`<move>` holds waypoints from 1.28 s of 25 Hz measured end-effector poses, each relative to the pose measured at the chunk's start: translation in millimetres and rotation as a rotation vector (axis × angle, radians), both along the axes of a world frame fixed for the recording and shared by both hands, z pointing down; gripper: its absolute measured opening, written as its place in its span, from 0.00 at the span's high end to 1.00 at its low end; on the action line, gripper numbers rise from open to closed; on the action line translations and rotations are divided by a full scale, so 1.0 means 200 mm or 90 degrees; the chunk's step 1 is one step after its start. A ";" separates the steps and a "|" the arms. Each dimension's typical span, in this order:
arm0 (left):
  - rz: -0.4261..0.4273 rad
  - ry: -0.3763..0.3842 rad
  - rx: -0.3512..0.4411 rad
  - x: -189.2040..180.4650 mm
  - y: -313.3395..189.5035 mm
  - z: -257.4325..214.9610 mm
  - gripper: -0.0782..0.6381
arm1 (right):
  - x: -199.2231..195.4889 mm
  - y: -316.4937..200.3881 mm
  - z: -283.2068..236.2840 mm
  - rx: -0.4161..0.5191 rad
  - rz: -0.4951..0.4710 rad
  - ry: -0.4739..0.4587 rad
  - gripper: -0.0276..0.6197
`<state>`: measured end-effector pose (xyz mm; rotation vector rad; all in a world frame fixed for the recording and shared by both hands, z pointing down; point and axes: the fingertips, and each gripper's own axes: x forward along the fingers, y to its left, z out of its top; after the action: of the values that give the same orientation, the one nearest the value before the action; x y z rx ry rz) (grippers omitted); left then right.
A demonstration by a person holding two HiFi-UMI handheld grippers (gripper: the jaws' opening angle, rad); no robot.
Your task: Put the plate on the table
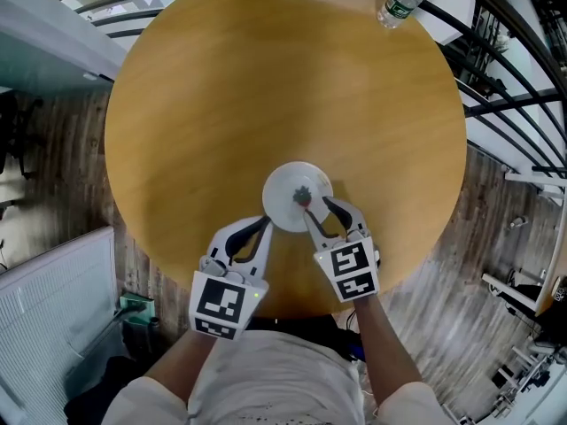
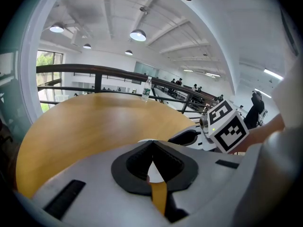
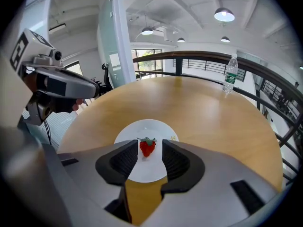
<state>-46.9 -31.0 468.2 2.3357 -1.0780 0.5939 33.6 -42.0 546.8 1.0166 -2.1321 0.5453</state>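
A small white plate lies flat on the round wooden table, near its front edge. A red strawberry with a green top sits on the plate. My right gripper reaches over the plate's near side, open, and the strawberry stands between its jaw tips with a gap on each side. My left gripper is just left of it. Its jaws meet at the tips, right at the plate's near-left rim, with nothing seen held.
A clear water bottle stands at the table's far right edge, by a dark metal railing. Wooden floor surrounds the table. A white slatted panel stands at the lower left.
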 end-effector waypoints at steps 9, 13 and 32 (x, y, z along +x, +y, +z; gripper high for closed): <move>0.010 0.006 0.030 0.04 0.11 -0.25 0.86 | 0.07 0.12 -0.42 0.051 0.037 -0.107 0.74; 0.012 0.008 0.055 0.07 0.15 -0.37 0.86 | 0.13 0.17 -0.61 0.099 0.054 -0.152 0.88; 0.008 -0.001 0.098 0.12 0.23 -0.61 0.86 | 0.27 0.33 -0.85 0.120 0.041 -0.182 0.92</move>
<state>-22.5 15.4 346.7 2.4755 -1.1471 0.5344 87.7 23.5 377.7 1.1735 -2.4465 0.5557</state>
